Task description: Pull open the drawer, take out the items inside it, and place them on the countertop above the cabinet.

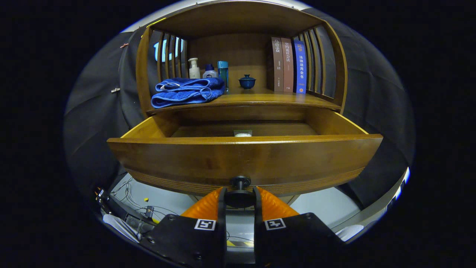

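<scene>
The wooden drawer (245, 160) of the cabinet stands pulled out toward me. Its round black knob (240, 195) sits between my two orange fingers (208, 204), and my gripper (240, 197) is shut on it. Over the drawer's front edge I see the top of a small pale item (243, 133) lying on the drawer floor near the middle; the rest of the inside is hidden by the front panel. The countertop (256, 98) lies just above the drawer.
On the countertop rest a folded blue towel (187, 92), a few bottles (208, 70), a small blue lidded cup (247, 81) and three upright books (288, 65). Slatted side walls and a roof enclose that shelf. Cables and a device (130, 219) lie on the floor below left.
</scene>
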`<action>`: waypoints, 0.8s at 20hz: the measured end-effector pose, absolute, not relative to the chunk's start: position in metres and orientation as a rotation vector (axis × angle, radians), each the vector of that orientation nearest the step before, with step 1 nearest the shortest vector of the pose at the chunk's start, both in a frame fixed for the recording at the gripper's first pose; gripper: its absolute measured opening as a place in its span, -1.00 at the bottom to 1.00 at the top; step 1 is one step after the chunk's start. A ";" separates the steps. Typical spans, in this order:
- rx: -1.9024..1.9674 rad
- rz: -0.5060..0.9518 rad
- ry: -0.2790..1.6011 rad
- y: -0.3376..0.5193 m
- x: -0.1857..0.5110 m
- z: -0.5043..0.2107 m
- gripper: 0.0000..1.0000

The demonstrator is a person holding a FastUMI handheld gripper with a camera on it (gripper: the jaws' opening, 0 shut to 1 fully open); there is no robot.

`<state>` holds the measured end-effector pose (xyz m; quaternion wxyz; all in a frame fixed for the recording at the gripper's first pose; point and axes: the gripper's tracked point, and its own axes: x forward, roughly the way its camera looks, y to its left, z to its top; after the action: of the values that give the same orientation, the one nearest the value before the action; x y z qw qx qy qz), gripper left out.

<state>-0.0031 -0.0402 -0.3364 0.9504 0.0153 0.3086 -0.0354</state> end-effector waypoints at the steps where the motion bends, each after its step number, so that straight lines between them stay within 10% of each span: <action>1: 0.033 -0.070 0.632 -0.040 -0.008 -0.336 -0.34; 12: 0.036 -0.058 0.665 -0.038 -0.032 -0.342 -0.34; 16: 0.124 -0.082 0.658 -0.041 -0.043 -0.322 0.24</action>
<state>-0.0431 -0.0408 -0.3224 0.9437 0.0608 0.3227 -0.0404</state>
